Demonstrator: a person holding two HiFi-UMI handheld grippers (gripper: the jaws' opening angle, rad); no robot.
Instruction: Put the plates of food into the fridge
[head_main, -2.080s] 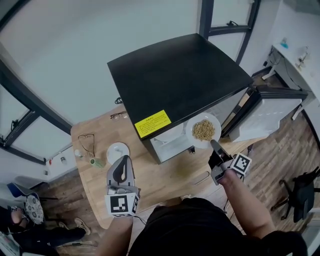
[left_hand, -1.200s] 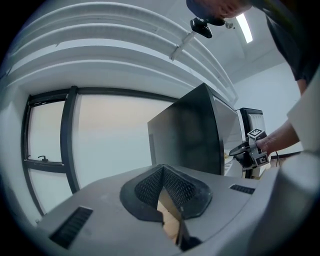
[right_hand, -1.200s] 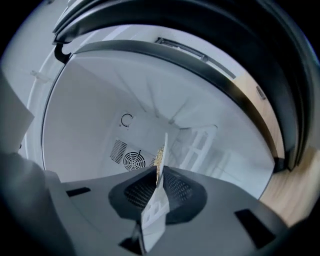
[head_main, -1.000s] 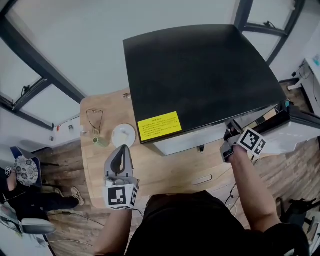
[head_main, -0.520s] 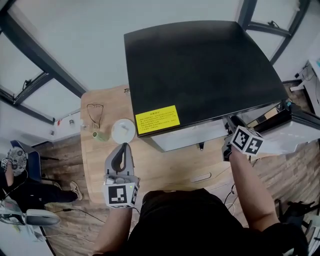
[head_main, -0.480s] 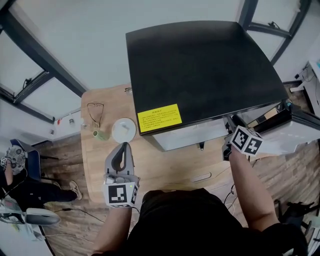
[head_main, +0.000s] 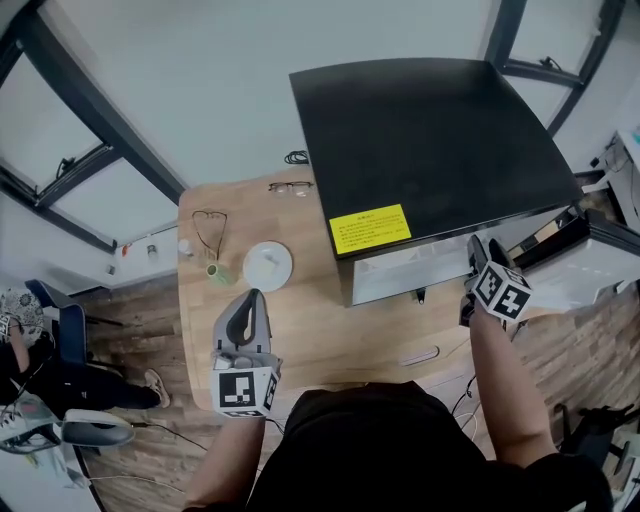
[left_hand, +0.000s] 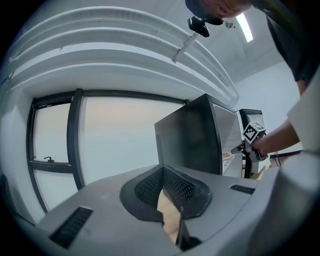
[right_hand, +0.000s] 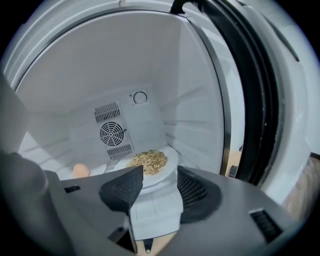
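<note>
While the head view looks down, the left gripper (head_main: 250, 305) hovers over the table's (head_main: 330, 340) near edge. A white plate (head_main: 267, 266) lies ahead of it towards the far edge, left of the fridge (head_main: 430, 140). The right gripper (head_main: 477, 250) points into the fridge's open front.

From the left gripper view, its jaws are closed tip to tip on nothing.

From the right gripper view, the jaws have just been opening and stand wide apart, empty. The plate of grain (right_hand: 150, 162) rests on the shelf (right_hand: 155, 200) just beyond their tips, with an egg (right_hand: 80, 170) to its left.
</note>
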